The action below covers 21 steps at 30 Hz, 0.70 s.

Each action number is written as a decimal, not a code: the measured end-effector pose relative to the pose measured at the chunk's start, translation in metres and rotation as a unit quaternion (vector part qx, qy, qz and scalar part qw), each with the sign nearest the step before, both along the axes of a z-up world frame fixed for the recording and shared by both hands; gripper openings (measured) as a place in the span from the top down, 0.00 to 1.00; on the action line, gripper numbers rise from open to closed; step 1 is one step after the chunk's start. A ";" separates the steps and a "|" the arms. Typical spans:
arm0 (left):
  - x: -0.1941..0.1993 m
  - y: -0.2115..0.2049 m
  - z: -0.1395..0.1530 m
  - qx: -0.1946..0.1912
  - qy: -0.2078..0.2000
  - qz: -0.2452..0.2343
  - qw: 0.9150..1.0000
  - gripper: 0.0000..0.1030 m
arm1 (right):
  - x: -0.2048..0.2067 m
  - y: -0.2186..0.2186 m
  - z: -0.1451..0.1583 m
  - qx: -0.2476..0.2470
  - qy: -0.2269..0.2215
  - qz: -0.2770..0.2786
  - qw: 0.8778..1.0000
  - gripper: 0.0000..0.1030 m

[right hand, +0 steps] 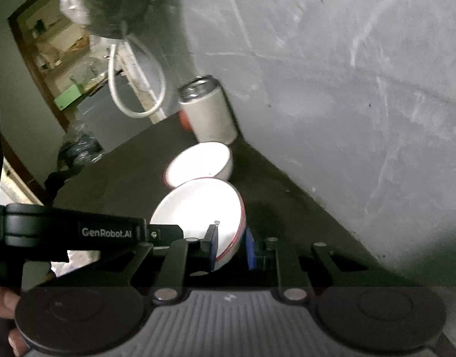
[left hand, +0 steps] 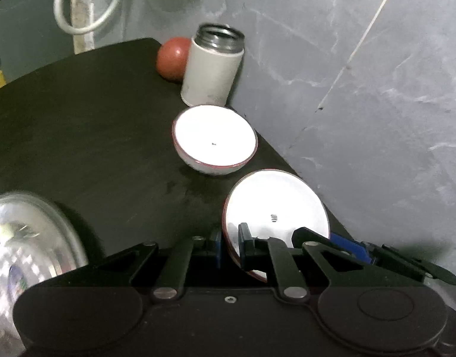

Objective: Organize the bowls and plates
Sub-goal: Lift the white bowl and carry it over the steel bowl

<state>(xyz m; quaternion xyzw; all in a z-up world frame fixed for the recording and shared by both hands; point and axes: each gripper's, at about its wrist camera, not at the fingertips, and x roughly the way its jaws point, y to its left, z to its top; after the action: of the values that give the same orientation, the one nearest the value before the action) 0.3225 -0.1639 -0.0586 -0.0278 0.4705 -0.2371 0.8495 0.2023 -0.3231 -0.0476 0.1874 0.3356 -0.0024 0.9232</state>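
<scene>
I am gripping the near bowl (left hand: pixel 275 205) by opposite rims: my left gripper (left hand: pixel 229 245) and right gripper (right hand: pixel 231 245) are both clamping it, tilted above the table (left hand: pixel 79 119), just beside the second bowl (left hand: pixel 214 139).

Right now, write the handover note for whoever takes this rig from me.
Left gripper: shut on the rim of the tilted bowl, near the table edge by the wall.
Right gripper: straddles the same bowl's rim; whether it grips is unclear.
Second bowl: upright on the table, apart from the first, in front of the canister.
Steel plate: off to the left, not held.
Done: nothing stacked yet.
Left: probably nest the two bowls, then deal with the plate.
</scene>
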 end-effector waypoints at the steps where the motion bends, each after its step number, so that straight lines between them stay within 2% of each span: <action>1: -0.006 0.005 0.004 -0.005 -0.001 0.005 1.000 0.89 | -0.005 0.004 0.004 -0.002 -0.001 0.005 1.000 0.79; 8: -0.047 0.041 0.025 -0.028 -0.013 0.026 0.999 0.89 | -0.040 0.033 0.026 -0.022 -0.008 0.034 0.999 0.79; 21: -0.104 0.089 0.045 -0.055 -0.036 0.048 0.997 0.88 | -0.090 0.074 0.054 -0.048 -0.028 0.068 0.996 0.79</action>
<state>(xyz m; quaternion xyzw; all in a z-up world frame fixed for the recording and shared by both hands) 0.2188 -0.0750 -0.0134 -0.0887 0.4244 -0.2222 0.8733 0.1125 -0.2495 0.0059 0.1200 0.3207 0.0497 0.9382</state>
